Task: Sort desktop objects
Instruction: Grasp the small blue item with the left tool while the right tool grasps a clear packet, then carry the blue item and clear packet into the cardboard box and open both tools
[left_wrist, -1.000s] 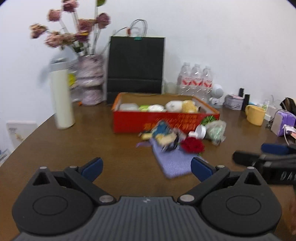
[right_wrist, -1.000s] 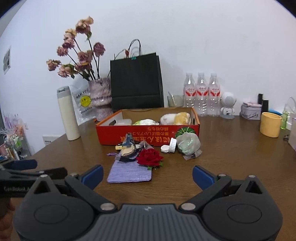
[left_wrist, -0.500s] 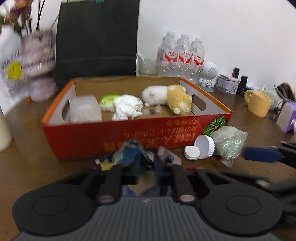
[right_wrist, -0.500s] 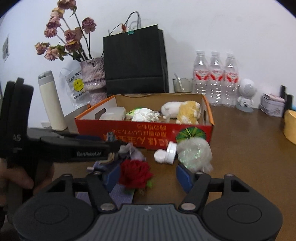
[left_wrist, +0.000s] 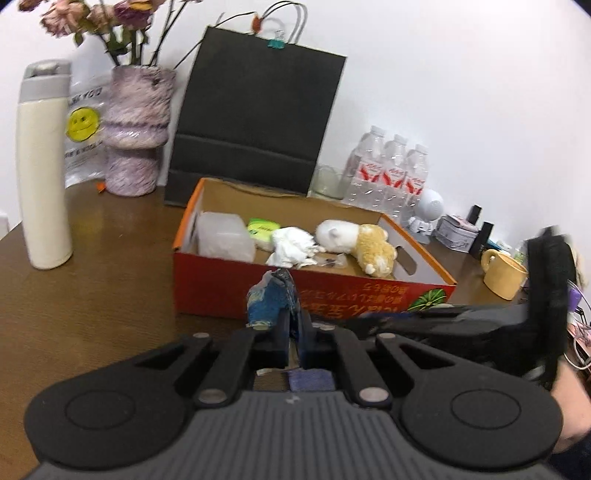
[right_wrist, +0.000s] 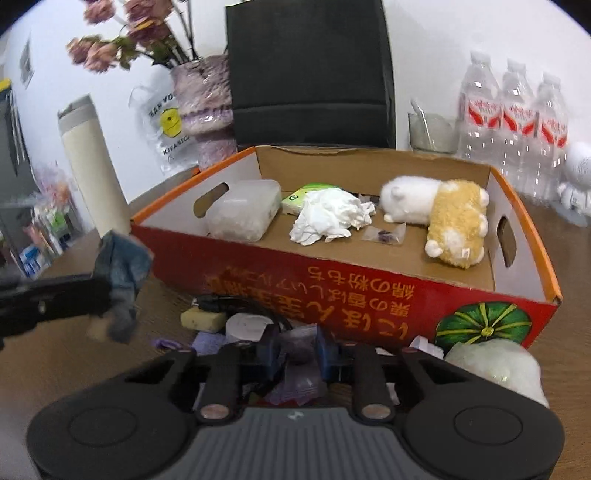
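My left gripper (left_wrist: 293, 341) is shut on a blue denim scrap (left_wrist: 271, 301) and holds it raised in front of the red cardboard box (left_wrist: 221, 291). The scrap (right_wrist: 122, 273) also shows at the left of the right wrist view. My right gripper (right_wrist: 297, 356) is shut on a purplish clear plastic packet (right_wrist: 297, 363), low over the pile by the box front (right_wrist: 332, 291). The box holds a clear plastic container (right_wrist: 245, 214), crumpled white tissue (right_wrist: 328, 216), a green pack (right_wrist: 301, 194) and white (right_wrist: 408, 199) and tan (right_wrist: 458, 225) plush toys.
A yellow eraser (right_wrist: 203, 317), a black cable (right_wrist: 236, 301) and a lilac cloth (right_wrist: 208, 338) lie by the box. A shiny white-green bag (right_wrist: 495, 365) sits at right. A cream flask (left_wrist: 42, 166), vase (left_wrist: 136, 129), black bag (left_wrist: 255, 110), water bottles (left_wrist: 391, 177) and yellow mug (left_wrist: 504, 273) stand around.
Both grippers went from open to shut. The left one took the denim scrap and lifted it; the right one moved down and forward into the pile and closed on the packet.
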